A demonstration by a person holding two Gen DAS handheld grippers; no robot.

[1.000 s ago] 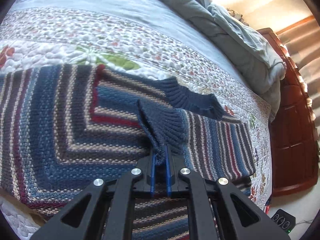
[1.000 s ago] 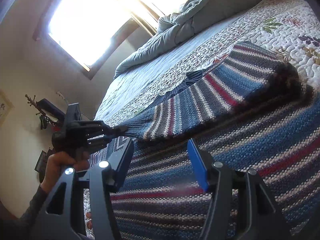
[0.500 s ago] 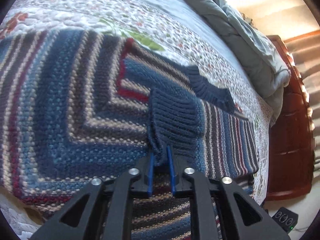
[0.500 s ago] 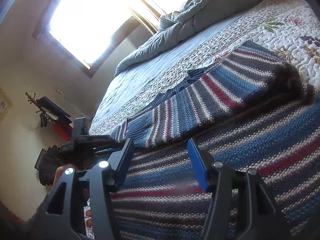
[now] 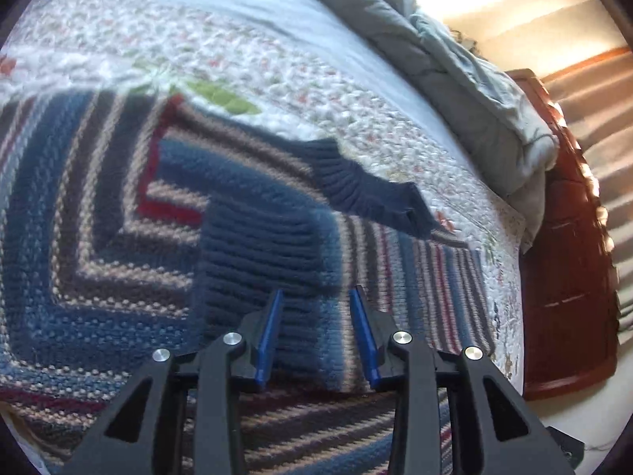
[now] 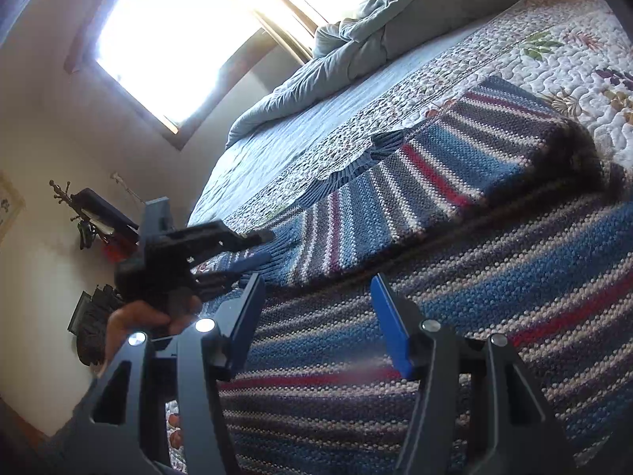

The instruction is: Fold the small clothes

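Note:
A striped knit sweater (image 5: 95,237) in blue, grey, cream and red lies flat on the bed. One sleeve is folded across its body, and the sleeve's navy ribbed cuff (image 5: 257,265) lies just ahead of my left gripper (image 5: 316,301), which is open and empty above it. The navy collar (image 5: 368,198) lies beyond. In the right wrist view the sweater (image 6: 494,277) fills the foreground with the folded sleeve (image 6: 415,194) on top. My right gripper (image 6: 316,289) is open and empty, low over the sweater body. The left gripper (image 6: 253,249) shows there at the cuff.
The sweater rests on a floral quilt (image 5: 237,51) on the bed. A bunched grey duvet (image 5: 455,59) lies at the far side. A wooden footboard (image 5: 565,237) stands at the right. A bright window (image 6: 174,35) and a wall rack (image 6: 91,217) show in the right wrist view.
My left gripper lowered the sleeve cuff onto the sweater body, then opened and let it go. The cuff now lies flat. My right gripper stayed open and nearly still.

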